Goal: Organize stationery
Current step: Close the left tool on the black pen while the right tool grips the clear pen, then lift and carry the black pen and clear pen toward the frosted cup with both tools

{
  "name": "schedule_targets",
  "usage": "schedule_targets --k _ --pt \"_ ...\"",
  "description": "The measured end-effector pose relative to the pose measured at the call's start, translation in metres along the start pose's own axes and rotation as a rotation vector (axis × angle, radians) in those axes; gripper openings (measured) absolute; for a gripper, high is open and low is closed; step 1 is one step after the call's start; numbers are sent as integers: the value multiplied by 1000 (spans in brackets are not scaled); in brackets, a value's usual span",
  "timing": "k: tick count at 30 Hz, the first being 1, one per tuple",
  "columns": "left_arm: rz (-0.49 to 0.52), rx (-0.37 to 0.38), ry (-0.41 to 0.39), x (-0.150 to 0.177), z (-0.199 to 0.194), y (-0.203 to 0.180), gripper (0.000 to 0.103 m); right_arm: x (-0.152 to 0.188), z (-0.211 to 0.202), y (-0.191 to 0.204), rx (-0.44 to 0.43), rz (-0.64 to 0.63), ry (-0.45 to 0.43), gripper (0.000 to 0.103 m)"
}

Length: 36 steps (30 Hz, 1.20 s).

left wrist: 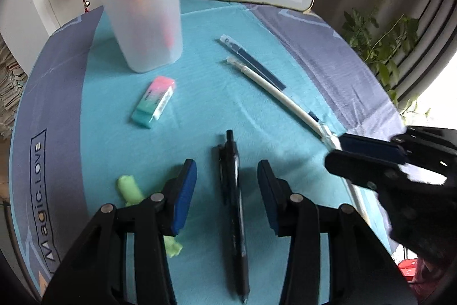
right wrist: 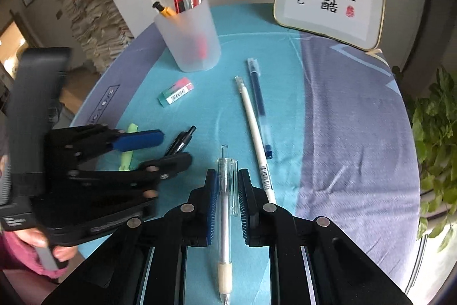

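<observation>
My right tongs [right wrist: 225,190] clamp the clear pen [right wrist: 224,219] near its clip end, left tongs [left wrist: 227,190] apart astride the black pen [left wrist: 232,219]; off-centre grip, so it may pivot and miss the frosted cup [right wrist: 194,39].

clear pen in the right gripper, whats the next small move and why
Probably lift it and carry it toward the cup. The right gripper is already shut on the clear pen, and the cup, which holds other pens, stands open ahead.
</observation>
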<state>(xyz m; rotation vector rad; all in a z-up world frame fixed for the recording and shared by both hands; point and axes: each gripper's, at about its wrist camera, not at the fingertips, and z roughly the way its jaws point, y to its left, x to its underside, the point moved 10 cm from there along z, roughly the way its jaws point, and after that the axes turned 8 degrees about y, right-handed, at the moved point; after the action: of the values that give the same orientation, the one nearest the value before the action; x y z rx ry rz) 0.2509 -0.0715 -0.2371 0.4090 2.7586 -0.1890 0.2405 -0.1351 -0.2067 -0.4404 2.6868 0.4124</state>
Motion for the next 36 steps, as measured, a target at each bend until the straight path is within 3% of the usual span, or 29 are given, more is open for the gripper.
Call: schedule_targets --k 7,9,12,20,36 --pt "16 -58 1 -11 5 -2 39 -2 -9 1 -27 5 -30 15" --pt "21 -58 -6 -14 5 -2 14 -3 -11 1 -31 8 -36 15" --pt "8 -41 -6 -14 5 -1 13 -3 -12 0 -34 12 -42 15" --pt "0 -26 -133 -20 -39 1 13 -5 -22 -2 -31 25 -70 15" --pt "-15 -27 -271 -16 -103 2 13 -12 -62 23 -37 -14 -163 15"
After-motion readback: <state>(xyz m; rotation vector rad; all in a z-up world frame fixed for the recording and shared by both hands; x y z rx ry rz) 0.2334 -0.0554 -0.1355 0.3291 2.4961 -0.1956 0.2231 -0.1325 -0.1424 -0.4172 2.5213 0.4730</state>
